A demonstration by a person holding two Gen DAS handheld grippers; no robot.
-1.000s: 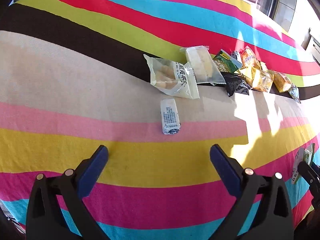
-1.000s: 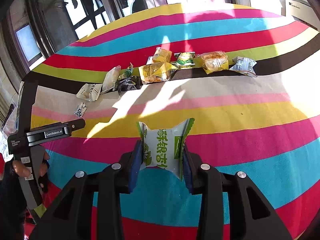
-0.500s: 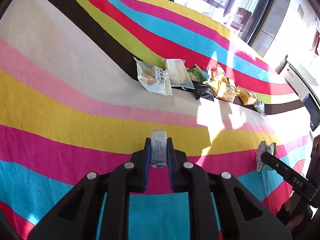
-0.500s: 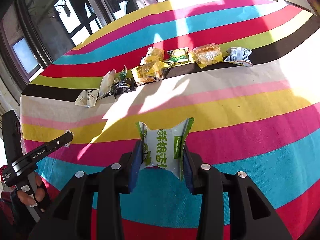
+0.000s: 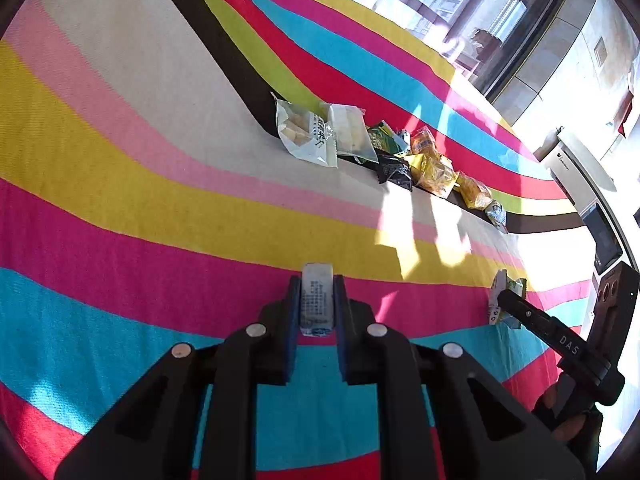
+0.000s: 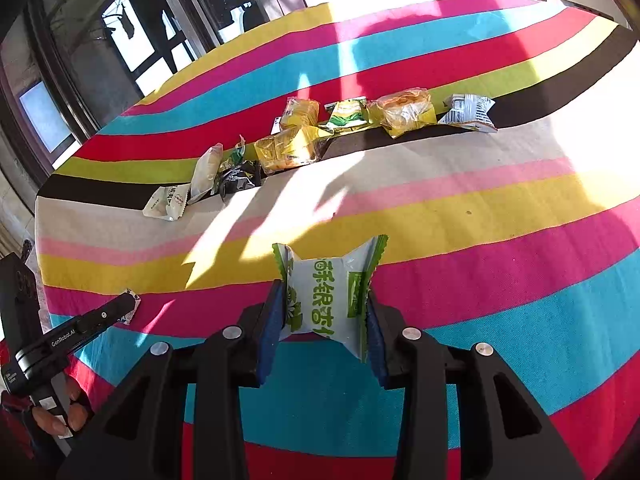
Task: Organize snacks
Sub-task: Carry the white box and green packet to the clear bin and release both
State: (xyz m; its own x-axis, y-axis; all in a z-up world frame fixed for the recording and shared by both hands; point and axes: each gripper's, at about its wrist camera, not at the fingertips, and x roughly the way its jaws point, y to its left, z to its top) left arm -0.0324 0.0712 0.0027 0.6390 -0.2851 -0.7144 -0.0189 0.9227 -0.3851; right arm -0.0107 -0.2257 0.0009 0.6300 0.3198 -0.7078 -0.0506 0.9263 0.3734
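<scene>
My left gripper (image 5: 317, 294) is shut on a small white snack bar with dark print (image 5: 317, 298), held above the striped cloth. The right wrist view shows that left gripper (image 6: 120, 312) low at the left, the bar's end poking out. My right gripper (image 6: 326, 300) is shut on a white packet with green characters (image 6: 326, 294). The left wrist view has this packet (image 5: 505, 296) at the right edge, in the right gripper (image 5: 502, 300). A row of snack packets (image 5: 384, 148) lies along the black stripe, also across the right wrist view's middle as a snack row (image 6: 320, 140).
The table wears a striped cloth (image 6: 500, 216) in many colours. A hand (image 6: 56, 412) grips the left tool's handle. Windows (image 6: 132, 40) stand behind the table's far edge. A white appliance (image 5: 580, 164) sits off the right side.
The left jaws went from wide open to shut on the small white bar, which left the cloth. That gripper swung, so the snack row now lies farther off. The right gripper kept its packet.
</scene>
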